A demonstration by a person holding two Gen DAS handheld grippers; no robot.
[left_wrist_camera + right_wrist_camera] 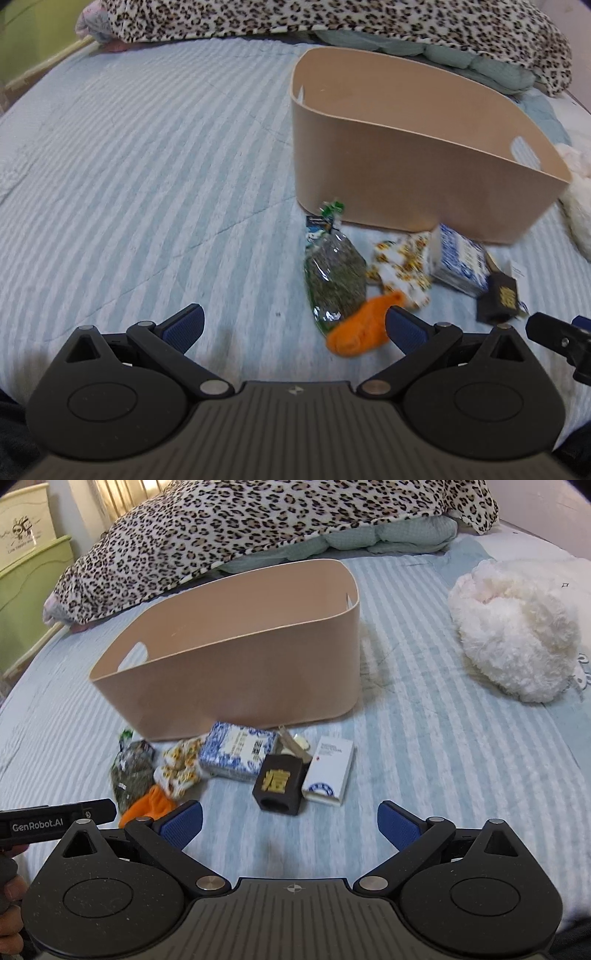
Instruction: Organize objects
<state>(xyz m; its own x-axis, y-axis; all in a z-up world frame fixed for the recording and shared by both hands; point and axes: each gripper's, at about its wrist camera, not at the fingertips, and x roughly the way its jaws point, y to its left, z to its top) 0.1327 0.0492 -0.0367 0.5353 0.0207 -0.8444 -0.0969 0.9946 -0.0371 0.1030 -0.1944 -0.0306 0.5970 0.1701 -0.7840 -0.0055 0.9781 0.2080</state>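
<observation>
A beige bin (406, 162) (236, 672) stands on the striped bed. In front of it lie a green herb bag (332, 277) (131, 771), an orange cloth (364, 326) (147, 806), a sunflower-print cloth (402, 269) (181, 768), a blue-white box (458, 262) (238, 751), a black block (498, 295) (280, 784) and a white box (328, 771). My left gripper (293, 326) is open and empty, its right finger beside the orange cloth. My right gripper (290, 821) is open and empty, just short of the black block.
A leopard-print blanket (221, 528) and a green quilt (388, 535) lie behind the bin. A white fluffy toy (517, 635) sits to the right. A green cabinet (26, 579) stands off the bed's left edge.
</observation>
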